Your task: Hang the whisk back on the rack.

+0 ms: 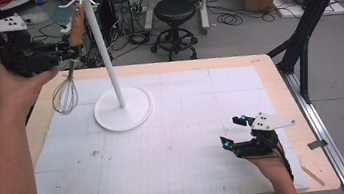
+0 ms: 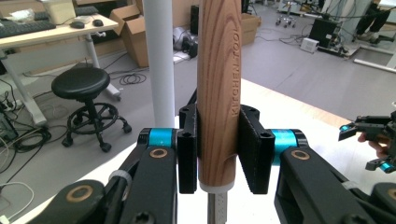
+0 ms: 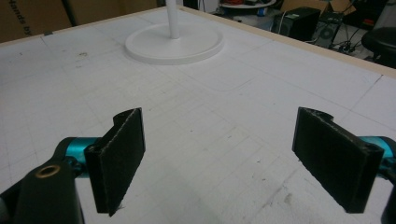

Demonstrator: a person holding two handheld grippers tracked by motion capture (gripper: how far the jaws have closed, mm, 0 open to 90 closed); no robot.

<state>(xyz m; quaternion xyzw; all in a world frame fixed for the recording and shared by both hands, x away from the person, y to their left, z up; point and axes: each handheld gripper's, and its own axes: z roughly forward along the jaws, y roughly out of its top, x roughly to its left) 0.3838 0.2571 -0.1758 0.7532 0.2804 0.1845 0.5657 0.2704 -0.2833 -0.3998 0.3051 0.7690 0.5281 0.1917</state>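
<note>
At the upper left of the high view the left gripper (image 1: pixel 69 53) has its jaws clamped on the lower end of the wooden handle of a whisk (image 1: pixel 67 75), held upright beside the pole of the white stand (image 1: pixel 122 108), wire head dangling below. The likely trouble is the handle knocking the pole or missing a hook at the top, tipping the stand or twisting the whisk loose. The right gripper (image 1: pixel 232 129), lower right above the surface (image 1: pixel 176 147), has its jaws wide apart, holding nothing.
</note>
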